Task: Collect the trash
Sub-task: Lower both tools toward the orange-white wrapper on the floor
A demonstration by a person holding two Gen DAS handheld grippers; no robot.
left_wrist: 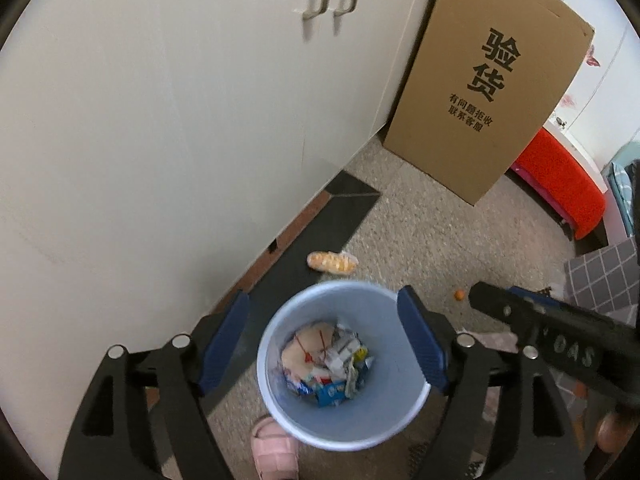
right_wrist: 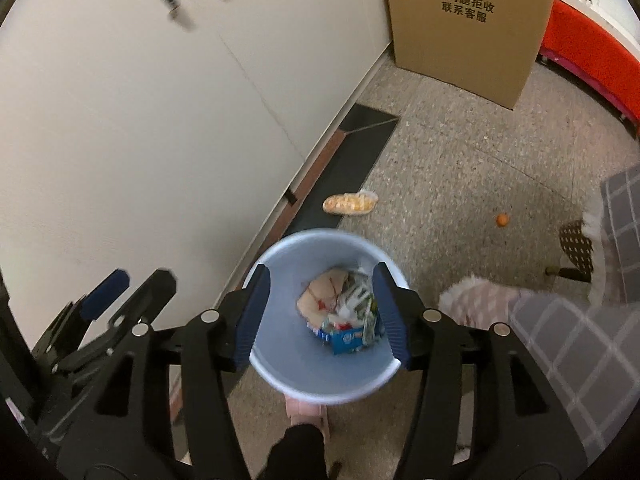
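Note:
A light blue trash bin [left_wrist: 280, 412] stands on the floor, holding wrappers and crumpled packets [left_wrist: 326, 360]; it also shows in the right wrist view [right_wrist: 280, 372]. My left gripper [left_wrist: 324, 320] is open and empty above the bin. My right gripper [right_wrist: 320, 292] is open and empty above the bin too; it shows in the left wrist view [left_wrist: 516, 316] at the right. A wrapped bread packet [left_wrist: 331, 262] [right_wrist: 349, 203] lies on the floor beyond the bin. A small orange bit [left_wrist: 459, 294] [right_wrist: 502, 220] lies further right.
White cabinet doors [left_wrist: 160, 140] fill the left. A big cardboard box [left_wrist: 480, 92] stands against the cabinet at the back. A red stool [left_wrist: 560, 184] is behind it. A pink slipper [left_wrist: 274, 452] is by the bin. A dark floor strip [right_wrist: 352, 160] runs along the cabinet.

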